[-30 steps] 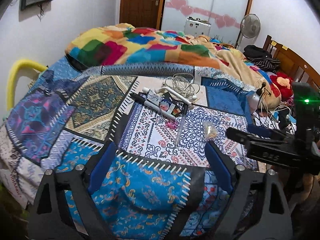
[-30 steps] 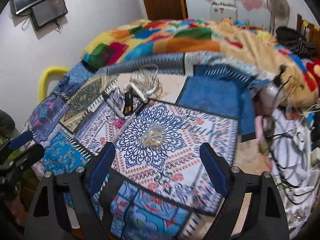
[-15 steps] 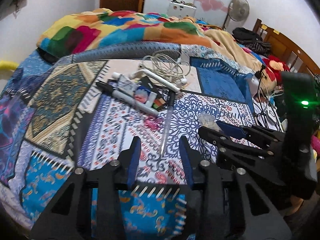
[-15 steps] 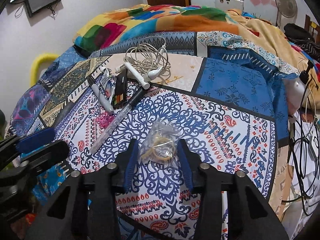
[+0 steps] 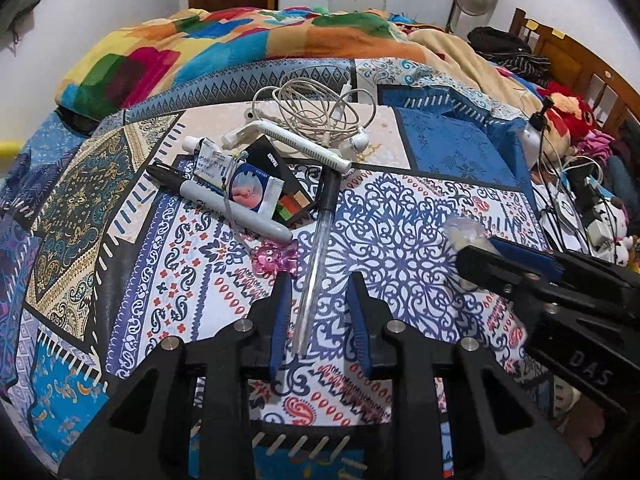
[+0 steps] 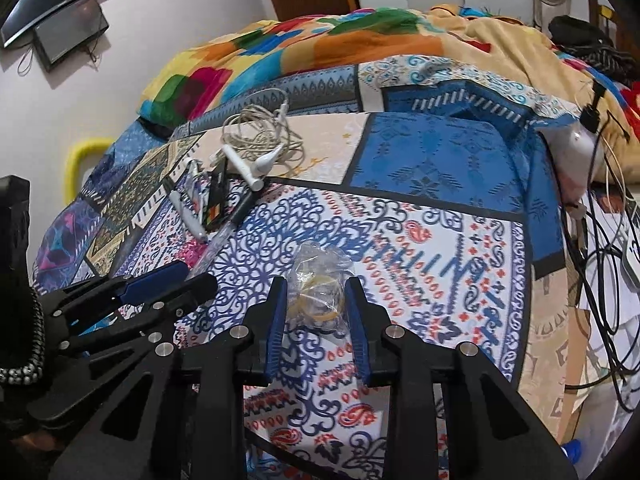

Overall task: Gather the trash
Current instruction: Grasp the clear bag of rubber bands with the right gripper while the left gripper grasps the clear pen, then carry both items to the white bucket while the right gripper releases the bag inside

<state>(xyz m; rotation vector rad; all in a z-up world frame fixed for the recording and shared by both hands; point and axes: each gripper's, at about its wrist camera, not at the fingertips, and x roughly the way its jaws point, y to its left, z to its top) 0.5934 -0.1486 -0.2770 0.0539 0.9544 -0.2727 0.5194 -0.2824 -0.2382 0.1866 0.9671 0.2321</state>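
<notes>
Left wrist view: left gripper [image 5: 318, 280] is low over the patterned bedspread [image 5: 420, 240], jaws closing, clear pen [image 5: 316, 264] lying between the blue pads with a gap either side, not pinched yet. Past the pen tip: grey marker [image 5: 236, 210], sachet [image 5: 250, 186], black card [image 5: 280, 176], white tube [image 5: 304, 146], tangled earphone cable [image 5: 316, 114], pink trinket [image 5: 276, 260]. Right gripper [image 5: 472, 248] enters from the right edge, at a clear plastic bag [image 5: 464, 232]. Right wrist view: right gripper [image 6: 315, 286] jaws closing around the crumpled clear plastic bag [image 6: 320, 280], which holds yellow rubber bands; pads sit at the bag's sides, contact looks light, can't tell if it's clamped. Left gripper [image 6: 192, 276] sits at lower left by the pen [image 6: 218, 244].
</notes>
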